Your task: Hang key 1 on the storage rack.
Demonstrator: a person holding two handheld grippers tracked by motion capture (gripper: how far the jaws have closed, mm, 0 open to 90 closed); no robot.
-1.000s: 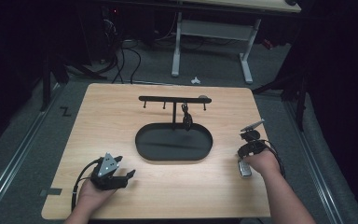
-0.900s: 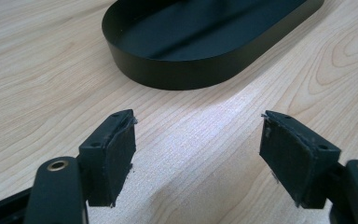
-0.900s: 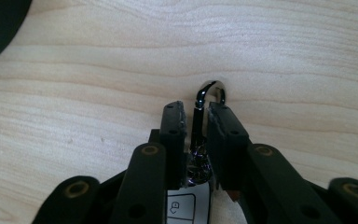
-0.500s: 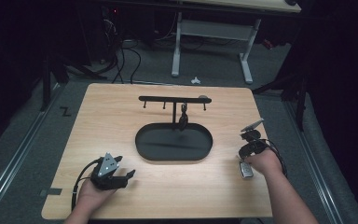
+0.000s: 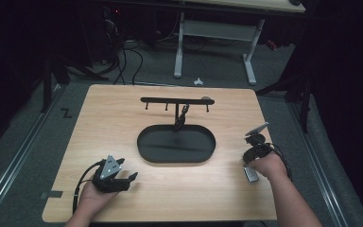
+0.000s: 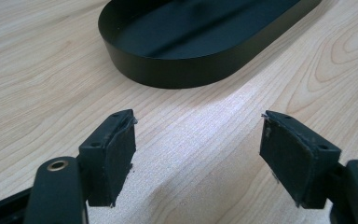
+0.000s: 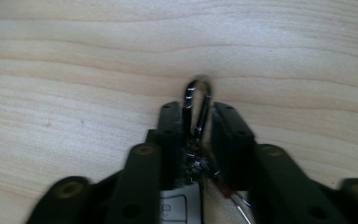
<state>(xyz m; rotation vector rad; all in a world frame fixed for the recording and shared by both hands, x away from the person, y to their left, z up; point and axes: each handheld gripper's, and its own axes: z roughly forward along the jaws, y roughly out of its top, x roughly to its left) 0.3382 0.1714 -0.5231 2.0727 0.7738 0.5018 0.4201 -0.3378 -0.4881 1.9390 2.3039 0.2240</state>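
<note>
my right hand-held gripper [image 7: 196, 135] is clamped on the key ring [image 7: 198, 100]; left hand-held gripper [image 6: 198, 156] gapes idle; hanging on the rack [image 5: 177, 100] remains.

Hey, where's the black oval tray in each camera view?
High view: black oval tray at the table's centre, below the hook rack.
Left gripper view: along the top, beyond the open jaws.
Right gripper view: a key ring over bare wood.
Shared landmark: the wooden table.
</note>
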